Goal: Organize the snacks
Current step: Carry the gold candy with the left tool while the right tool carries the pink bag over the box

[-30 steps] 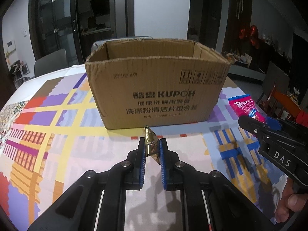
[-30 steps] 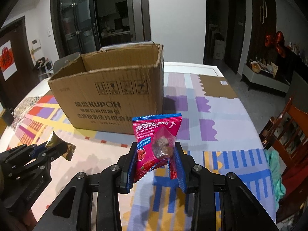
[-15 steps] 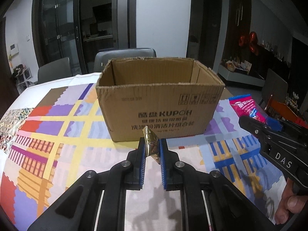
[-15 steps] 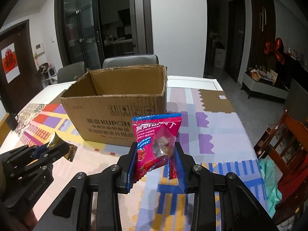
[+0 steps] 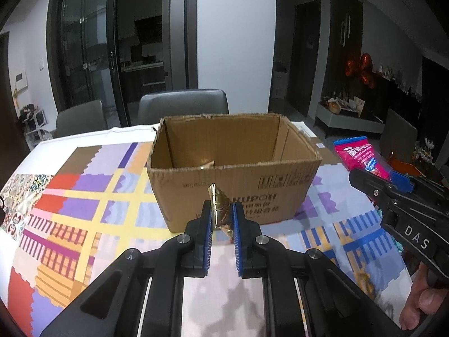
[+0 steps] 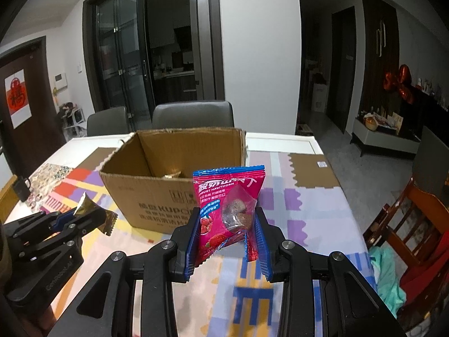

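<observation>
box (image 5: 235,193) mouth open above — near wall blocks.

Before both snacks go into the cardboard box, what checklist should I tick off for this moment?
1. Left tongs grip the gold wrapper: ok.
2. Right tongs grip the pink hawthorn packet: ok.
3. Cardboard box open at the top: ok.
4. Room inside the box: ok, only some gold pieces show at the bottom.
5. Both snacks over the opening: not ok, both on the near side of the front wall.
6. Grip firmness: cannot tell.
</observation>
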`<state>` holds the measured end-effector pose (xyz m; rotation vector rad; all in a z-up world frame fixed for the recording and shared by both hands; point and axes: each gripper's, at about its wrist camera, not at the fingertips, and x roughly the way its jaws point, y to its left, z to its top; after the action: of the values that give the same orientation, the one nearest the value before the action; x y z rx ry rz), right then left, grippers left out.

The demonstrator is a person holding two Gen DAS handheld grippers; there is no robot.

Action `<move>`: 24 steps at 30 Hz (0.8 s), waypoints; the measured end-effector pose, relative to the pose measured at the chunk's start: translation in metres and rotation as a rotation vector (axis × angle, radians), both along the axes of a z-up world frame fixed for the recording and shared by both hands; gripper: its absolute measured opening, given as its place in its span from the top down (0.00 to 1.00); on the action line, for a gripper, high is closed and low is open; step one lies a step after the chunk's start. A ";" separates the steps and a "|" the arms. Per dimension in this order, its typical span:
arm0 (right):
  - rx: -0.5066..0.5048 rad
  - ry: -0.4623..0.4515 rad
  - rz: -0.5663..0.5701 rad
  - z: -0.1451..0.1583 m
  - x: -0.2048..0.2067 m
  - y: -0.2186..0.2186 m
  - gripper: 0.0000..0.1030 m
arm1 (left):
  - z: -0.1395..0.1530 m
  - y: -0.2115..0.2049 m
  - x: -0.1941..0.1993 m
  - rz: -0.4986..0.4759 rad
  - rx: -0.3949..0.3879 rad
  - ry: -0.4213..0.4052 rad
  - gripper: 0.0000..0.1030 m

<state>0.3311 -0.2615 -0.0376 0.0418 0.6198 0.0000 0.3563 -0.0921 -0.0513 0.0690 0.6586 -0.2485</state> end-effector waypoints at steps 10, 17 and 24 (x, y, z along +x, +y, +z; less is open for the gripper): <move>-0.006 -0.040 0.000 0.023 0.008 0.002 0.64 | 0.024 0.002 0.013 -0.008 -0.010 -0.041 0.86; -0.012 -0.068 -0.001 0.041 0.017 0.007 0.64 | 0.038 0.004 0.025 -0.015 -0.017 -0.062 0.86; -0.021 -0.084 0.011 0.050 0.034 0.012 0.64 | 0.047 0.008 0.046 -0.015 -0.031 -0.074 0.86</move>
<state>0.3652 -0.2493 0.0126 0.0184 0.5358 0.0056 0.4028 -0.0842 -0.0041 0.0532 0.5810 -0.2692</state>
